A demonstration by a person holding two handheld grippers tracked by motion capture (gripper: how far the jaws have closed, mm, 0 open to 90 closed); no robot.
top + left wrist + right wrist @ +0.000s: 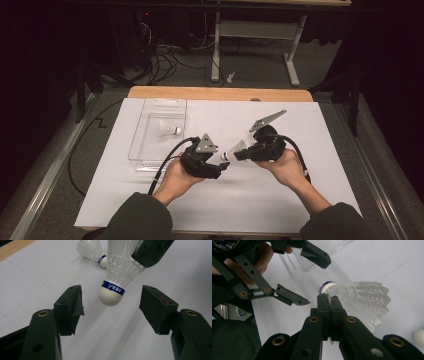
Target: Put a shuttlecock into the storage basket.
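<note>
**White shuttlecock held out between two grippers**

White plastic feathers of a shuttlecock point(234, 150) are pinched in the right gripper point(239, 153), whose fingers point(329, 307) are clenched tight on the edge of the skirt, as the right gripper view shows close up. The shuttlecock hangs in the air above the table point(310, 165), near the middle of the white sheet, with its rounded cork nose pointing toward the left gripper point(223, 167). A blue band with the word PEAK runs round the base of the skirt just above the cork.

Left gripper fingers point(71, 307) stand spread wide, released, one on each side of the cork; in the left gripper view the nose sits between them but touches neither pad. Both grippers are held up off the table in the person's hands, facing one another, close together.

Farther back on the left side of the sheet stands a clear plastic box point(150, 112), and a second shuttlecock point(170, 128) lies inside it on its side. Another shuttlecock point(93, 251) lies on the white sheet beyond the held one in the left gripper view. A wooden strip of the table edge shows along the far side of the sheet.
</note>
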